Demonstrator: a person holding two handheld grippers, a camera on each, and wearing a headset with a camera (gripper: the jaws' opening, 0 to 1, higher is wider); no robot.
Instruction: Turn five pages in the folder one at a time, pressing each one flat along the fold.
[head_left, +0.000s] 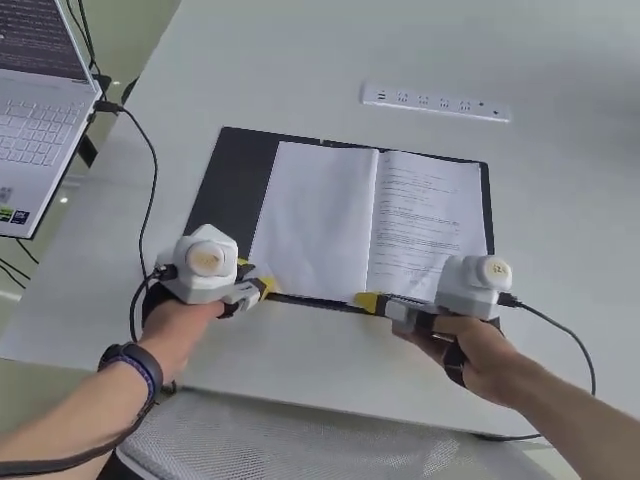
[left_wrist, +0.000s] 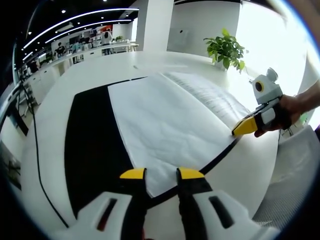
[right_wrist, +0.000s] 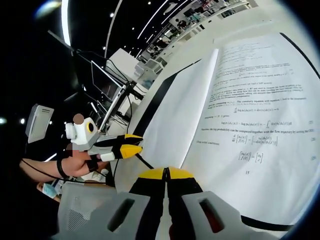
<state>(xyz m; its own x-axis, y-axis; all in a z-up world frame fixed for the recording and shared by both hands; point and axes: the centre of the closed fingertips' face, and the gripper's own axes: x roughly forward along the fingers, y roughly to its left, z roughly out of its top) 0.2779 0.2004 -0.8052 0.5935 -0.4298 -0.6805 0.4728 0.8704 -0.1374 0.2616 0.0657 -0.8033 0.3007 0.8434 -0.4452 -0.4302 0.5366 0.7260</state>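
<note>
Head view: one folder (head_left: 226, 190), left gripper (head_left: 262, 287), right gripper (head_left: 368, 300)

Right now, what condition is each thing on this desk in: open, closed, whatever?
folder: open, lying flat.
left page: blank side up.
right page: printed side up.
left gripper: jaws apart, at the folder's near edge.
right gripper: jaws shut, at the right page's near edge.
laptop: lid open, screen lit.

Head view looks steeply down; both gripper views skim low across the shared folder (head_left: 232, 185).
</note>
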